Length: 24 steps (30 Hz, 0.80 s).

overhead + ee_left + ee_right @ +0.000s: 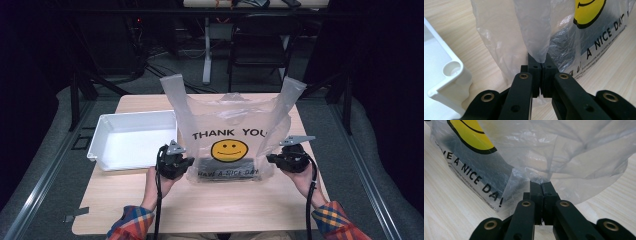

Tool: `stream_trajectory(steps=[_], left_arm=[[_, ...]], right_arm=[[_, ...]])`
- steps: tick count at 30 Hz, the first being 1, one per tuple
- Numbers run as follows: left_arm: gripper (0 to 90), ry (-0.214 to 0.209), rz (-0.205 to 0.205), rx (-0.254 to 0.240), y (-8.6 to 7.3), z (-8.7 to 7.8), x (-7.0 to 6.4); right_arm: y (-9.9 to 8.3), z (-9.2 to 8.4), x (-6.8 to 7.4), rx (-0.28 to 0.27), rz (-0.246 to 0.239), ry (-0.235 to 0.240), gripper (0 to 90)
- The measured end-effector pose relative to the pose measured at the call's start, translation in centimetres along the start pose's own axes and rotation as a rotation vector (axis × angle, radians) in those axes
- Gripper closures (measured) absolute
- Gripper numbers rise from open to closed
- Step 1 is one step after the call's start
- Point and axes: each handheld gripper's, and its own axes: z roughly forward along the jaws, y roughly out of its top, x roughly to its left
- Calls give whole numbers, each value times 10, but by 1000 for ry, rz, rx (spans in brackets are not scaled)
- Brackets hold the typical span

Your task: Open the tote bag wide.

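Both grippers, left gripper and right gripper, are clamped on the plastic bag's lower side edges as it stands mid-table beside the white bin. Grasp looks done; lifting or emptying the dark item inside seemingly remains.

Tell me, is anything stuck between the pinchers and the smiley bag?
Nothing visible is. The left gripper and the right gripper are both shut right on the thin plastic of the bag, one at each side. The white bin sits apart, off to the left.
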Motion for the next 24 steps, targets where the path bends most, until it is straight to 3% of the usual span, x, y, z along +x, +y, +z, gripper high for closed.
stream_trajectory(steps=[2, 5, 6, 8, 11, 12, 19, 21, 22, 24], left_arm=[[886, -1, 11, 18, -1, 1, 0], [887, 2, 11, 24, -2, 2, 0], [888, 0, 8, 28, -3, 2, 1], [889, 4, 4, 39, -4, 3, 1], [891, 11, 4, 52, -6, 5, 2], [891, 9, 3, 58, -6, 6, 2], [895, 23, 13, 94, -9, 9, 4], [896, 36, 12, 102, -11, 10, 6], [896, 30, 3, 106, -11, 10, 7], [897, 32, 0, 109, -12, 10, 8]], right_arm=[[-2, 4, 0, -17, 22, 17, 896], [-3, 6, -1, -7, 18, 14, 896], [-4, 6, -2, 15, 14, 1, 896], [-5, 8, -3, 2, 0, -19, 896], [-6, 9, -2, 48, 41, 16, 896], [-8, 12, -3, 18, 31, 18, 896], [-9, 11, -6, 40, 29, -12, 896], [-10, 11, -7, 59, 58, -2, 896], [-11, 13, -8, 30, 51, -4, 896], [-11, 14, -8, 28, 53, -10, 896]])
